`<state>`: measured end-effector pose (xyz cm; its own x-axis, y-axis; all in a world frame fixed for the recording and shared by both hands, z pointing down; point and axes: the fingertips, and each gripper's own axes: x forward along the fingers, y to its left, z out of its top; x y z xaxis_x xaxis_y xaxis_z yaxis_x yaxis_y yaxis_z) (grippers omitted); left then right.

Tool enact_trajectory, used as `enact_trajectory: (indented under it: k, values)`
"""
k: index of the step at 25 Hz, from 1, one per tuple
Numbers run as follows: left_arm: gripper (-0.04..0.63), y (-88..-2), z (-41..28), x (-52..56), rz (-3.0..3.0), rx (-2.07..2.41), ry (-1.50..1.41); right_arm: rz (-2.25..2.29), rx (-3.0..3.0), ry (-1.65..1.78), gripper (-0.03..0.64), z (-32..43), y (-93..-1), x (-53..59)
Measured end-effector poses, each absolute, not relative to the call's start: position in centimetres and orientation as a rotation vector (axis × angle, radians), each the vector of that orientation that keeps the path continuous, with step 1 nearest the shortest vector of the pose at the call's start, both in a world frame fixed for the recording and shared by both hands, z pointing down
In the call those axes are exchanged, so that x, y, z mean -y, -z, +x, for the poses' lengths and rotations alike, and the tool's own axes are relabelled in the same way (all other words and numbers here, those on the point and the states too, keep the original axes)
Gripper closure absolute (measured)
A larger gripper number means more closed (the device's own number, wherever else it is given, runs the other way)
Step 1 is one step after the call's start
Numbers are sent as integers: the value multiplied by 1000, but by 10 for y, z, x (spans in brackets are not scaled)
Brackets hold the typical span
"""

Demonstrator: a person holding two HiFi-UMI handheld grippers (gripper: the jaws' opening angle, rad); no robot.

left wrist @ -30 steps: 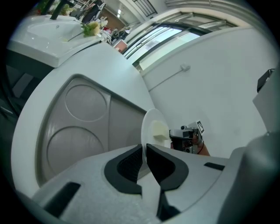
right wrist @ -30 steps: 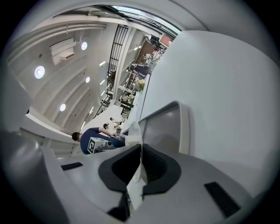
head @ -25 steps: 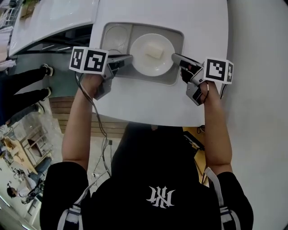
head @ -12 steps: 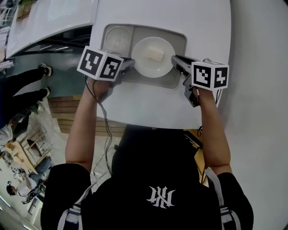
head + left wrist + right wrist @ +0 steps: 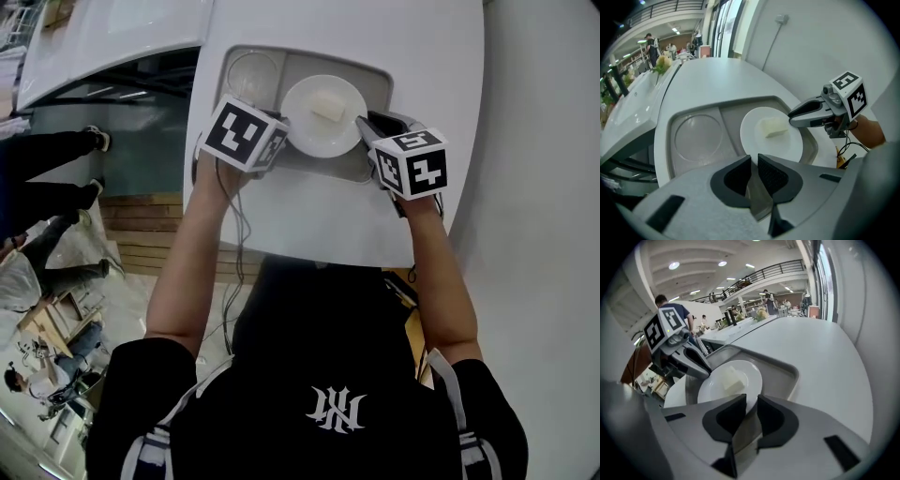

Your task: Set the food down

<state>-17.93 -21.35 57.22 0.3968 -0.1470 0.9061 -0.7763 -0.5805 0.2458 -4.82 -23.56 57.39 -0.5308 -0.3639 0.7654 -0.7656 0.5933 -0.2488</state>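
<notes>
Tilting steeper than before, left gripper (image 5: pixel 754 161) jaws are clamping tray (image 5: pixel 375 80) rim; right gripper (image 5: pixel 751 401) jaws are opening around it; food (image 5: pixel 327 106) lying between.

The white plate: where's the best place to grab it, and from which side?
Pinch the plate by its thin raised rim, edge-on, likely from the person's right: bare tray floor leaves room there, and the food block sits in the middle, clear of the rim.
</notes>
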Motion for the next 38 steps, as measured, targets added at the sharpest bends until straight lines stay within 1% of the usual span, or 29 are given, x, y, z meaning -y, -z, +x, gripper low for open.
enact_trajectory:
  k: [4,6,7,8,10,12,13,15,17,21,24,27,30,33,38]
  values:
    - [561,-557,-182,208,2037,849,-1154,921,2207,-632,552,-47,-554,234]
    - [561,-540,-194,198,2059,929,-1051,1011,2293,-582,565,-37,-519,228]
    - [563,-526,-197,189,2084,983,-953,1067,2357,-575,573,-26,-495,219]
    - [563,-508,-199,179,2127,1032,-809,1110,2438,-587,586,-14,-468,208]
    - [565,-464,-200,154,2234,1055,-409,1118,2653,-670,597,0,-415,182]
    - [577,-422,-195,113,2286,953,-16,1041,2906,-868,597,6,-366,150]
    - [588,-407,-190,88,2291,879,130,993,3014,-1008,597,8,-345,133]
    - [589,-391,-178,46,2272,736,308,903,3137,-1210,598,9,-317,111]
    - [589,-398,-163,27,2252,628,344,819,3168,-1217,612,0,-306,103]
    - [589,-410,-137,7,2268,526,317,586,3121,-1046,613,-39,-316,61]
    - [589,-391,-135,-2,2378,523,331,347,3092,-994,614,-69,-333,18]
    - [588,-379,-142,5,2403,540,384,191,3119,-989,614,-83,-344,-2]
    - [588,-355,-129,-10,2368,503,500,155,3193,-973,614,-63,-339,-21]
    - [589,-336,-96,-34,2403,515,461,226,3238,-1033,614,-24,-328,-33]
    - [589,-341,-57,-56,2424,510,429,311,3269,-975,614,7,-344,-57]
